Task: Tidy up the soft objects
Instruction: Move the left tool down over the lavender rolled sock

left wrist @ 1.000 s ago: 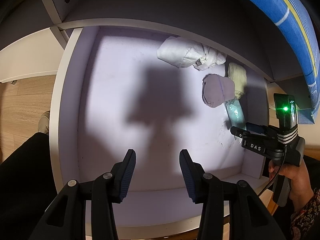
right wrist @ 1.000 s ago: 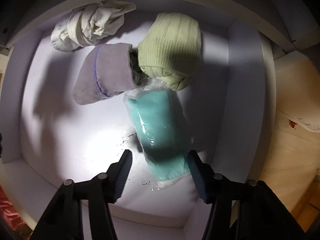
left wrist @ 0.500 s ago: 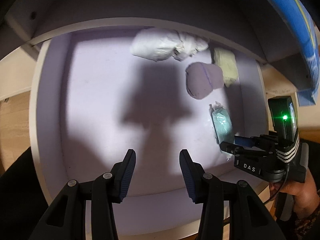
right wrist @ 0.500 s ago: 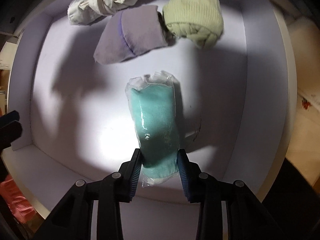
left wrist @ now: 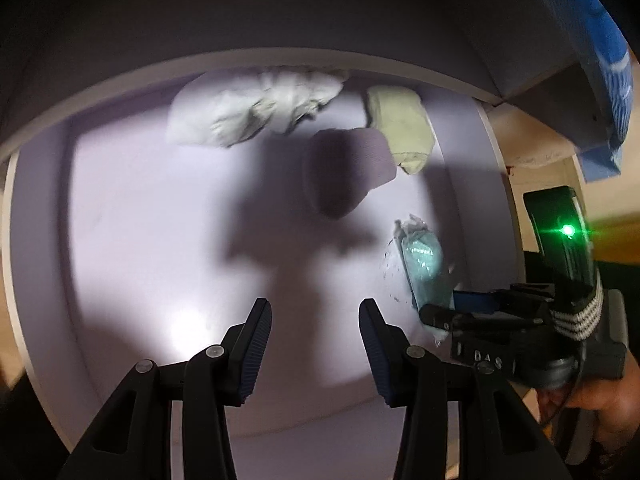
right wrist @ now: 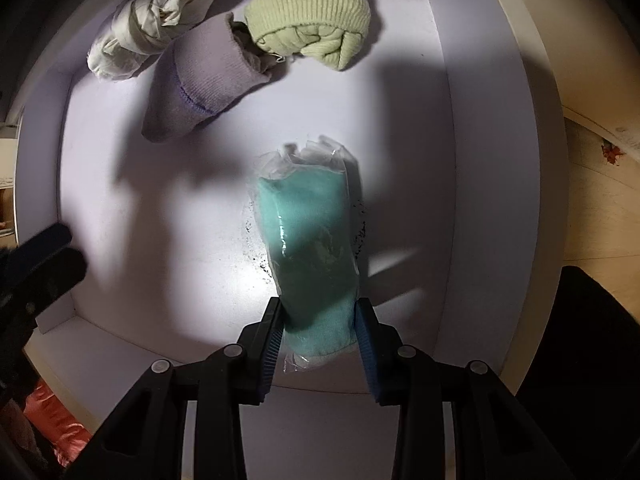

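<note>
A teal cloth in a clear plastic bag (right wrist: 308,248) lies on the white shelf floor (right wrist: 160,240); it also shows in the left wrist view (left wrist: 424,264). My right gripper (right wrist: 320,312) is shut on its near end; it shows at the right of the left wrist view (left wrist: 452,312). A lilac cloth (right wrist: 200,84), a crumpled white cloth (right wrist: 148,28) and a pale green knit hat (right wrist: 312,12) lie at the back. My left gripper (left wrist: 314,312) is open and empty above the shelf's front middle.
The shelf compartment has a white right wall (right wrist: 492,160), a left wall (left wrist: 36,240) and a board overhead (left wrist: 280,20). A blue striped fabric (left wrist: 600,40) hangs at upper right. Wooden floor (right wrist: 592,184) lies to the right. Something red (right wrist: 52,424) sits below left.
My right gripper has shut on the bagged teal cloth and drawn it back from the green hat toward the shelf front. The left gripper stayed open and shifted right and closer.
</note>
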Demonstrator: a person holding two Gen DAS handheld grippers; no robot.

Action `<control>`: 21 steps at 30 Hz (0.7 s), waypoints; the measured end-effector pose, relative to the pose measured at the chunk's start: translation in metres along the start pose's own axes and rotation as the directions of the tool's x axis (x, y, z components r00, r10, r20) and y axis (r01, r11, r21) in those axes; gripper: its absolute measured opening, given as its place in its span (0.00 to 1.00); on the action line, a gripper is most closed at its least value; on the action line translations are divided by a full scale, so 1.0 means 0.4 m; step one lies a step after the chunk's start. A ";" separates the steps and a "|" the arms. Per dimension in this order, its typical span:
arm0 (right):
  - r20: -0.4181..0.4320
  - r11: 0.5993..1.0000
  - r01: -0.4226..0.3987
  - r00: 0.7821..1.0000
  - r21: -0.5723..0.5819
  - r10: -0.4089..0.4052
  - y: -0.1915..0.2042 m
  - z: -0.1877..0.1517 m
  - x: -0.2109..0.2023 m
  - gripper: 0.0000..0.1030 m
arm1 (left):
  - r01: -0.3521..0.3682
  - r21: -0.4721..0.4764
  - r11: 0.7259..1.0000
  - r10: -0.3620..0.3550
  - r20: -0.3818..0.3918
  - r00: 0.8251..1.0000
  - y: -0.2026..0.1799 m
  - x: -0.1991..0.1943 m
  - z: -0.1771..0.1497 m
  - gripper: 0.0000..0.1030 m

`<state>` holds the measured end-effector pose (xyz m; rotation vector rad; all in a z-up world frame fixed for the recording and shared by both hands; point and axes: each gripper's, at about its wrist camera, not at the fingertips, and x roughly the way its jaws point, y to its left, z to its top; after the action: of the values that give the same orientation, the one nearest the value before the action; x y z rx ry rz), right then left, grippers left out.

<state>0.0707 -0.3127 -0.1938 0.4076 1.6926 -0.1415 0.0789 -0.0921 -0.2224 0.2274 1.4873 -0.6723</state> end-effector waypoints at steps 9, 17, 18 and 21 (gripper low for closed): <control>-0.011 0.999 -0.027 1.000 0.026 0.027 -0.042 0.000 -0.014 0.36 | -0.122 0.202 0.972 0.124 0.000 0.992 -0.075 0.062 0.092 0.44; -0.018 0.997 -0.049 0.999 0.053 0.050 -0.074 0.008 -0.008 0.36 | -0.196 0.298 0.934 0.196 0.031 0.980 -0.115 0.105 0.179 0.45; -0.019 0.997 -0.049 0.999 0.053 0.050 -0.069 0.012 -0.019 0.36 | -0.199 0.319 0.927 0.199 0.031 0.979 -0.119 0.108 0.187 0.45; -0.019 0.997 -0.050 0.999 0.052 0.051 -0.074 0.014 -0.015 0.36 | -0.226 0.385 0.895 0.226 0.046 0.973 -0.135 0.118 0.204 0.45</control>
<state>0.0664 -0.3430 -0.1931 0.4919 1.6994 -0.1444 0.1153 -0.1917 -0.2455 0.6967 1.2901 -0.7727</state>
